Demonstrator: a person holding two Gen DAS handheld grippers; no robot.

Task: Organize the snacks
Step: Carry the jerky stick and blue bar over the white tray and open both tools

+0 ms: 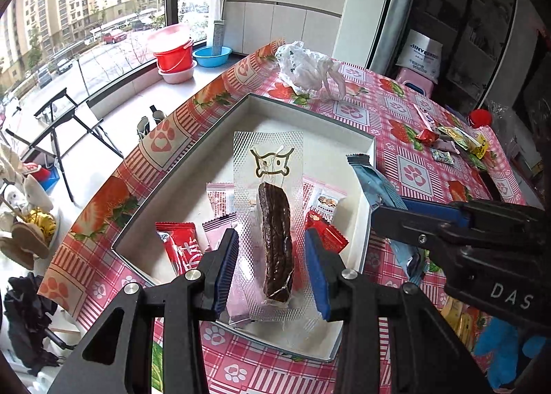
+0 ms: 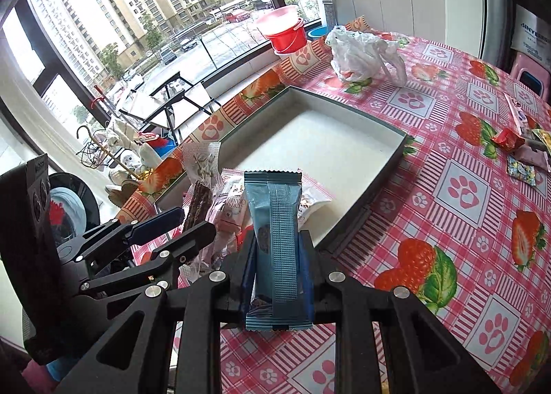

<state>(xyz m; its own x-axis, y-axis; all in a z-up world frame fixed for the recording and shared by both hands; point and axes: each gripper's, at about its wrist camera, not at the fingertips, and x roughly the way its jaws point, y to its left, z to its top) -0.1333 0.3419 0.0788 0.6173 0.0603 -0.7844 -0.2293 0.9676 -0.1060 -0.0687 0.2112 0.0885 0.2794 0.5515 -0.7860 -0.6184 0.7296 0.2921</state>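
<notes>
Blue pads of the left gripper [image 1: 272, 263] sit on either side of a clear embossed jerky pouch [image 1: 272, 221]; whether they press its film edges cannot be told. The pouch's long axis runs straight away from the camera, with the dark meat strip toward the gripper and the printed seal end pointing at the far wall of the white tray [image 1: 310, 115]. It lies over the tray's near end, above a red wrapper [image 1: 180, 249], a pink packet [image 1: 220, 197] and a nut packet [image 1: 327, 203] that rest on the tray floor.

The right gripper [image 2: 277, 256] is pinching a blue snack bar [image 2: 277, 242], clamped at its lower half. The bar stands upright, with its long axis along the fingers and its crimped top end pointing toward the tray. It hangs just outside the tray's near right rim.

The far half of the tray floor [image 2: 327, 139] is bare, bounded by low upright walls on all sides.

On the strawberry tablecloth [image 2: 465, 194], a crumpled white plastic bag [image 2: 361, 53] lies beyond the tray's far corner, and loose snacks [image 1: 451, 142] are clustered near the table's right edge, well apart from the tray.
</notes>
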